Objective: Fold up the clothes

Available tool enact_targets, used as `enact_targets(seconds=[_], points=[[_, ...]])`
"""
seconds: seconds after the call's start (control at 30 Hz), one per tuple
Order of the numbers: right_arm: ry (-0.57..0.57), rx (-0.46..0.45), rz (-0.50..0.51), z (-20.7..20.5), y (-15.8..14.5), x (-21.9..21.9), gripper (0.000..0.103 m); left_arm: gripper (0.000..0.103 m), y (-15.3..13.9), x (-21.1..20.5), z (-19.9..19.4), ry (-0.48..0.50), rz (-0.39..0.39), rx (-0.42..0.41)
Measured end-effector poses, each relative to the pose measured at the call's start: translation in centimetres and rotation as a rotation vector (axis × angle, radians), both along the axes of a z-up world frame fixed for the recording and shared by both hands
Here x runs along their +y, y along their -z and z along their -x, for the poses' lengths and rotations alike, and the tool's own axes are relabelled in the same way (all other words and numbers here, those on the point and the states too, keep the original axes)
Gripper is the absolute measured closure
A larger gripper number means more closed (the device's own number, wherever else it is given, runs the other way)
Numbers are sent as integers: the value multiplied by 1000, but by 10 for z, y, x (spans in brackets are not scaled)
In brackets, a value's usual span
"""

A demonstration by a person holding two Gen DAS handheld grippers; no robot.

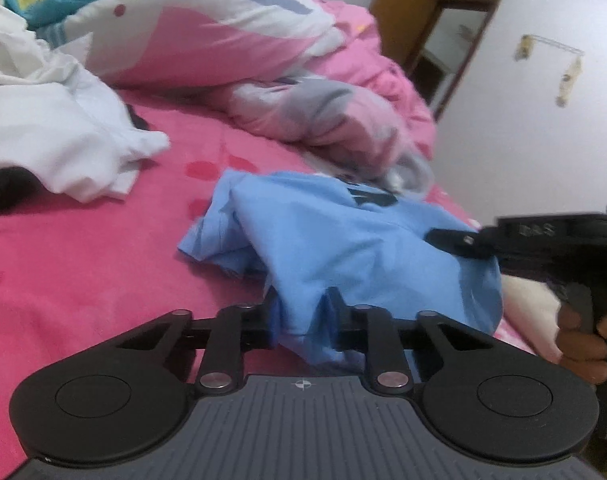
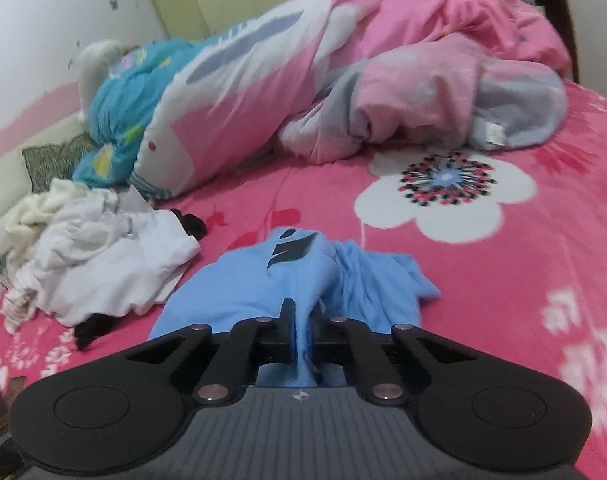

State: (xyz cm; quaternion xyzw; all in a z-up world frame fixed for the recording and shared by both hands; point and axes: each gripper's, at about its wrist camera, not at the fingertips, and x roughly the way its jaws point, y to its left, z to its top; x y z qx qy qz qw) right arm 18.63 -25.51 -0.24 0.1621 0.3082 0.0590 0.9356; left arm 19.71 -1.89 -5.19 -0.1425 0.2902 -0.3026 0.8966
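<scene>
A light blue shirt [image 1: 343, 232] with a dark print lies crumpled on the pink bedsheet [image 1: 83, 260]. My left gripper [image 1: 303, 312] is shut on a bunched fold at the shirt's near edge, with cloth filling the gap between its fingers. In the right wrist view the same blue shirt [image 2: 263, 280] rises in a pinched ridge into my right gripper [image 2: 303, 316], which is shut tight on it. The left wrist view also shows the right gripper [image 1: 451, 242] at the shirt's right side, held by a person's hand [image 1: 583, 344].
A pile of white clothes [image 1: 43, 132] [image 2: 103, 260] with a black garment [image 2: 191, 224] lies left of the shirt. A rumpled pink quilt [image 1: 223, 48] [image 2: 383, 60] and a blue blanket [image 2: 123, 100] fill the bed's far side. A wooden cabinet [image 1: 431, 32] stands by the wall.
</scene>
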Motion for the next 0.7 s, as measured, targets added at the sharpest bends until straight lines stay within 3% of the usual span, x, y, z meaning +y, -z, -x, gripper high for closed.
enact_targets(seconds=[0.2, 0.4, 0.5, 0.53, 0.7], points=[[58, 29, -68, 86, -13, -19, 98, 88, -9, -8, 33, 148, 41, -10], [147, 141, -166, 163, 18, -38, 98, 87, 5, -9, 87, 247, 24, 58], [178, 169, -196, 181, 36, -45, 98, 80, 10, -6, 100, 232, 19, 91], [189, 174, -207, 186, 41, -47, 98, 73, 8, -4, 102, 217, 17, 93], [233, 78, -162, 205, 25, -67, 98, 57, -3, 2, 111, 145, 2, 60]])
